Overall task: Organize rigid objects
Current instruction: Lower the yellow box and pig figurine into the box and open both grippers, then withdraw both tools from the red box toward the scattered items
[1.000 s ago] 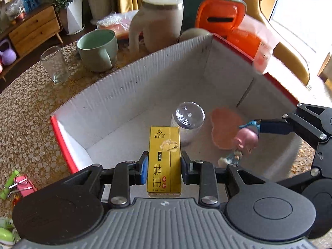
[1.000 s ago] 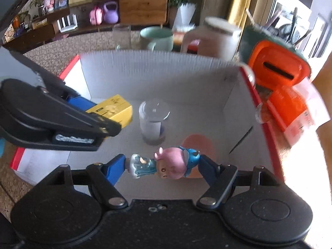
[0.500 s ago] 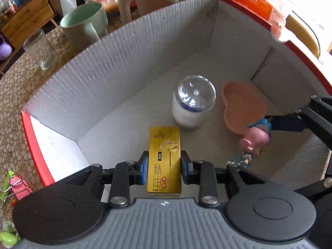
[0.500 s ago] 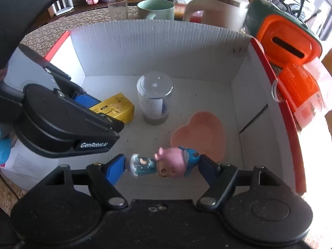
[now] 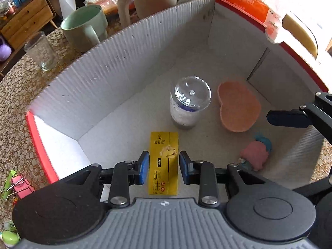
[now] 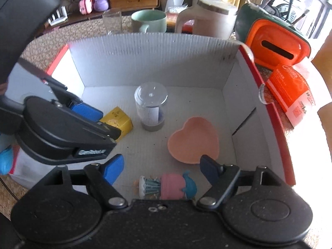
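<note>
Left gripper (image 5: 164, 169) clamped on yellow carton (image 5: 164, 164), low inside cardboard box (image 5: 124, 62); right gripper (image 6: 160, 169) just opened, pig figurine (image 6: 170, 186) lying loose beneath. Lower carton gently beside clear jar (image 5: 189, 105), then release.

Yellow carton (image 5: 164, 161) upright in box (image 5: 116, 62); pink figurine (image 6: 166, 186) on its side (floor).

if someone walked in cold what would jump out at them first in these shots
Probably the big white cardboard box with red edges, filling both views. On its floor a clear jar stands near the middle beside a peach heart-shaped dish, with a pink pig figurine lying loose between the right gripper's just-opened jaws. At the left, the left gripper holds a yellow carton down inside the box.
</note>
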Tool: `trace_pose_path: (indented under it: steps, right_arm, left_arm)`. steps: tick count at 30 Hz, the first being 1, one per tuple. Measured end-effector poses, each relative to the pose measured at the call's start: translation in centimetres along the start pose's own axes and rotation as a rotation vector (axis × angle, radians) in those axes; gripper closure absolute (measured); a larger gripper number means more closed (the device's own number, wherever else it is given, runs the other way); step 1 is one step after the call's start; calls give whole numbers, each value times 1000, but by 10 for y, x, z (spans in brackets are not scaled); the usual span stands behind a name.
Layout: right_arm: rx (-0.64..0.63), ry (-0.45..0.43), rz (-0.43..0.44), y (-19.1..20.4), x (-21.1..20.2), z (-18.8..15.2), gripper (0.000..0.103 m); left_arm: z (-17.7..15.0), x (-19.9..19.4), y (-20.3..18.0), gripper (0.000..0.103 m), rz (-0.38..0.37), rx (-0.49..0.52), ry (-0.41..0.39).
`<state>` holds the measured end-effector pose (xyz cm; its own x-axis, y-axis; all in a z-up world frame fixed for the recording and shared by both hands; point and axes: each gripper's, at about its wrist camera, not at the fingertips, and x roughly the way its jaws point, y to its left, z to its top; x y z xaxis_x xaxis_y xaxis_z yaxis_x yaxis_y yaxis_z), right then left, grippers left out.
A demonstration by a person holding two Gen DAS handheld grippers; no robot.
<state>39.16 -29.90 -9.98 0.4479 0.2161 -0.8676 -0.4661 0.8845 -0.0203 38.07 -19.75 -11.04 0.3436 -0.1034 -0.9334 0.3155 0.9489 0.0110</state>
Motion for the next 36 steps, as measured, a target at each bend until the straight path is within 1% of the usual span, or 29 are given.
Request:
trace_pose_path:
  steps: [6, 9, 12, 16, 18, 24, 26, 29, 30, 31, 32, 34, 36]
  right_arm:
    - [37, -56, 1, 2, -23, -4, 23]
    - [53, -87, 3, 3, -35, -5, 22]
    - [72, -124, 3, 9, -51, -7, 21]
    - [99, -178, 15, 15, -72, -12, 18]
    - [99, -203, 19, 21, -81, -14, 18]
    - [78, -269, 33, 45, -105, -22, 17]
    - [79, -291, 47, 52, -112, -25, 14]
    - [77, -324, 64, 62, -121, -27, 13]
    - [76, -334, 70, 66, -124, -28, 13]
    - [75, -345, 75, 70, -126, -28, 12]
    - [77, -356, 82, 74, -128, -29, 9]
    - [85, -373, 98, 80, -131, -30, 7]
    - [86, -379, 110, 89, -132, -32, 7]
  left_arm:
    - [-13, -27, 11, 73, -40, -50, -67]
    - [-17, -42, 11, 73, -30, -55, -103]
    - [-26, -63, 10, 73, -39, -63, -141]
    - [-35, -86, 15, 73, -48, -69, -193]
    - [-40, -94, 20, 73, -50, -78, -218]
    - [-72, -128, 33, 73, -64, -96, -284]
    - [-83, -138, 38, 73, -65, -100, -304]
    - [-100, -151, 46, 72, -60, -111, -326]
    - [-107, -156, 51, 70, -61, -119, -336]
    - [-114, -160, 55, 55, -64, -129, -345]
    - [-120, -165, 59, 38, -67, -140, -356]
    - [-134, -175, 69, 32, -64, -165, -391]
    - [-147, -183, 80, 32, -67, -176, -407]
